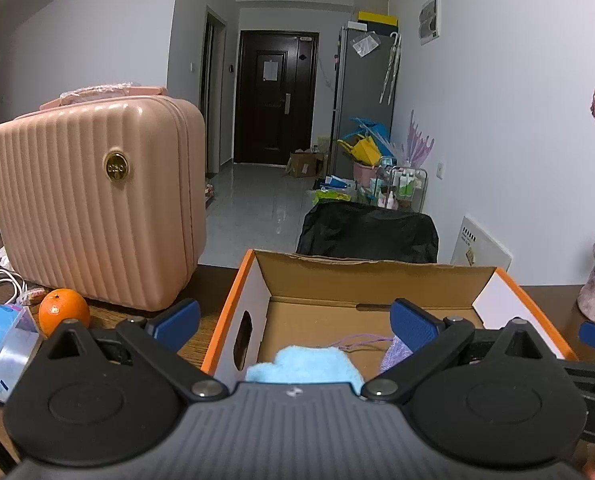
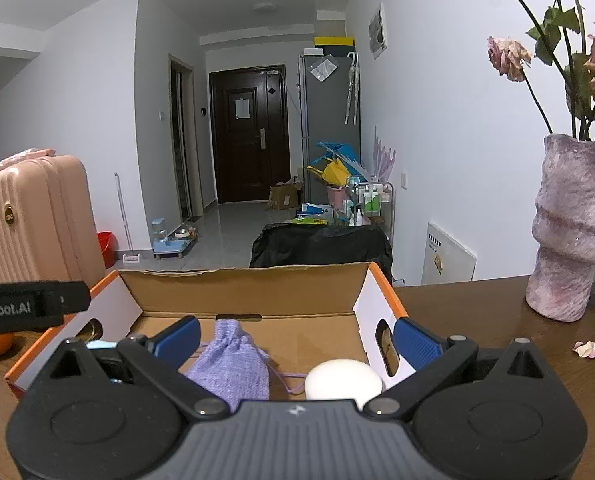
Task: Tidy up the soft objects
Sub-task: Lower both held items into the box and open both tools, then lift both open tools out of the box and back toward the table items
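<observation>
1. Left gripper: jaws spread wide, empty, above the box's left wall.
2. Right gripper: jaws spread wide, empty.
3. Cardboard box: open-topped, holding one blue cloth, one purple drawstring pouch, one white ball.
4. Table: one suitcase, one orange, one vase flanking.

One cardboard box sits on the worktop, holding three soft things: one purple knit pouch, one white round cushion and one light-blue cloth. Around it: one pink suitcase, one orange, one vase with three wilted roses showing, and one fallen petal.
</observation>
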`<state>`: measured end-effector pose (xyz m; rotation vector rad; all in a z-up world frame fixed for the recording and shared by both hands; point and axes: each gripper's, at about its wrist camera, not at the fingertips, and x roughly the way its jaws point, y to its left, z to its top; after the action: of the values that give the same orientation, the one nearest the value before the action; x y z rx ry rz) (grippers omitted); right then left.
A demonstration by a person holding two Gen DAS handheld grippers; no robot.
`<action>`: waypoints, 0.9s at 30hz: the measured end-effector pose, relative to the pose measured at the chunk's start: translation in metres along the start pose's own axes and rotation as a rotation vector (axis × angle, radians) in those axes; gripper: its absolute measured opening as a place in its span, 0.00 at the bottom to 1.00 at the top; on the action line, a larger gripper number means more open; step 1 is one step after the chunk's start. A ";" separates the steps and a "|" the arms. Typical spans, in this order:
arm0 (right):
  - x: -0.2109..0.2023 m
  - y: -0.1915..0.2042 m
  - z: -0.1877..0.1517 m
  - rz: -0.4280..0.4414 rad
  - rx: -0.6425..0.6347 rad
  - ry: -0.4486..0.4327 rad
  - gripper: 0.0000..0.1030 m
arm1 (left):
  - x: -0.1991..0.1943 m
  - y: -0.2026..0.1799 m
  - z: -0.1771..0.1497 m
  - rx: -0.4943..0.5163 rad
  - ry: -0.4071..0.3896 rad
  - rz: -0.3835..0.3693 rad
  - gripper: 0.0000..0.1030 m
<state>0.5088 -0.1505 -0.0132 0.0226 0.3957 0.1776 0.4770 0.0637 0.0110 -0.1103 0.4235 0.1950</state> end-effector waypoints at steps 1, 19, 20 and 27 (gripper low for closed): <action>-0.002 0.000 0.000 0.000 -0.002 -0.002 1.00 | -0.003 0.000 0.000 0.001 -0.004 -0.002 1.00; -0.064 -0.006 -0.018 0.016 -0.004 -0.037 1.00 | -0.070 0.015 -0.018 0.025 -0.062 -0.005 1.00; -0.068 -0.007 -0.020 0.015 -0.008 -0.039 1.00 | -0.074 0.015 -0.020 0.028 -0.064 -0.005 1.00; -0.095 -0.006 -0.033 0.028 -0.032 -0.055 1.00 | -0.100 0.022 -0.031 0.026 -0.071 -0.007 1.00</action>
<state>0.4106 -0.1734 -0.0072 0.0014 0.3379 0.2109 0.3702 0.0643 0.0230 -0.0792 0.3548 0.1857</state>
